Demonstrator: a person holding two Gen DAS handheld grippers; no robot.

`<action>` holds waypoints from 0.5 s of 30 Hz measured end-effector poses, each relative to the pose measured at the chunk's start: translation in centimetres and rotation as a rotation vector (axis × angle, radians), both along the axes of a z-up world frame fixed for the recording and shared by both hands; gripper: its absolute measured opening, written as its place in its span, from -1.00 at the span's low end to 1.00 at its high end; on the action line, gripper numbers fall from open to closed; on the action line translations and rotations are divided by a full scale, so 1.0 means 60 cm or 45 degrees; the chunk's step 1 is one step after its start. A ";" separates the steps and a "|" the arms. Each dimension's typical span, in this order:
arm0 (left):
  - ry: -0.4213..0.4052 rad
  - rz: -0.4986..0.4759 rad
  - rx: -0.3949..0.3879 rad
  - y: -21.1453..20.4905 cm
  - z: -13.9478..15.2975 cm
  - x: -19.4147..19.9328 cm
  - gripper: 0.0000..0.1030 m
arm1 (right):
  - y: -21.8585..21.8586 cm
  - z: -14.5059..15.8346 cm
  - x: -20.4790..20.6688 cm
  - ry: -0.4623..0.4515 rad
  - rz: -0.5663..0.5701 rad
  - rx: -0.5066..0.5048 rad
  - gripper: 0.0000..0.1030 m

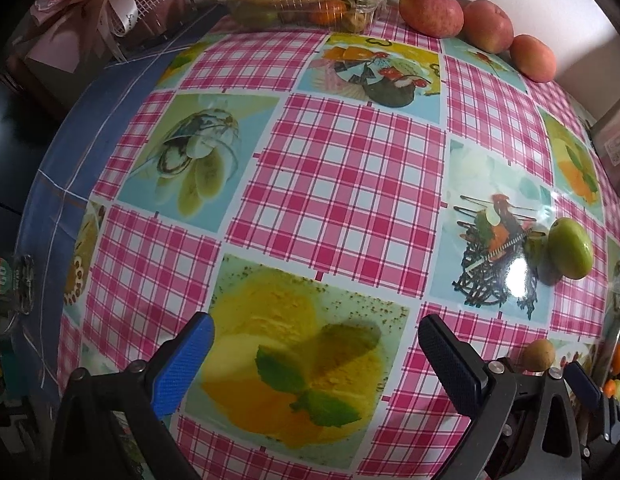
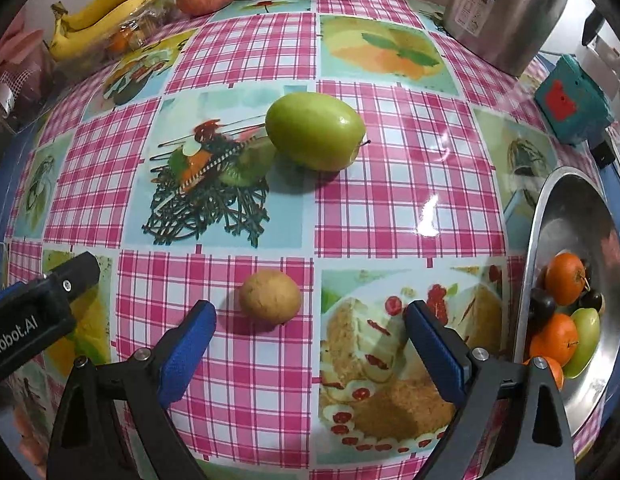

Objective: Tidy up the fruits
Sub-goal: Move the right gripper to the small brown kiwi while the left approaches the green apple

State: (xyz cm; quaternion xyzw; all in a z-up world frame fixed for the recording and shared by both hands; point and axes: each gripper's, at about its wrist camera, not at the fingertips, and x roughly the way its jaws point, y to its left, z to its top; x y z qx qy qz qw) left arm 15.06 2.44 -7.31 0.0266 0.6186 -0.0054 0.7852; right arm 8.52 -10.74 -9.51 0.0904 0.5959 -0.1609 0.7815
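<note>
Small brown fruit (image 2: 270, 297) sits just ahead of right gripper (image 2: 310, 320) — slightly left of centre, fingers apart, empty. Left gripper (image 1: 316, 334) also spread, further off.

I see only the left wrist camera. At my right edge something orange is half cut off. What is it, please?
Observer: Oranges, lying in a metal bowl with a green fruit and small dark fruits.
Operator: Is the right gripper holding anything?
Observer: No. The right gripper is open, and the small brown fruit lies on the table just ahead of its fingertips, not touched.
Operator: What stands beyond the bowl?
Observer: A teal box.
</note>
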 end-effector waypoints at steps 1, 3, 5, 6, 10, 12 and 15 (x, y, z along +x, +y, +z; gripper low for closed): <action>0.000 0.002 0.000 0.001 0.000 0.001 1.00 | 0.000 -0.002 -0.001 0.000 -0.007 -0.002 0.90; -0.001 0.006 -0.004 0.004 0.000 0.002 1.00 | 0.001 -0.006 0.003 -0.003 -0.018 0.000 0.94; -0.001 0.010 -0.006 0.007 -0.001 0.003 1.00 | 0.002 -0.010 0.004 -0.019 -0.030 -0.007 0.99; 0.000 0.013 -0.006 0.007 -0.001 0.004 1.00 | 0.003 -0.011 0.004 -0.026 -0.031 -0.013 1.00; 0.001 0.025 -0.010 0.012 -0.001 0.003 1.00 | 0.003 -0.014 -0.003 -0.046 -0.033 -0.010 1.00; 0.000 0.027 -0.010 0.012 0.001 0.002 1.00 | 0.002 -0.013 -0.004 -0.047 -0.038 -0.009 1.00; 0.000 0.026 -0.010 0.011 0.001 0.002 1.00 | 0.005 -0.012 -0.009 -0.067 -0.041 -0.020 1.00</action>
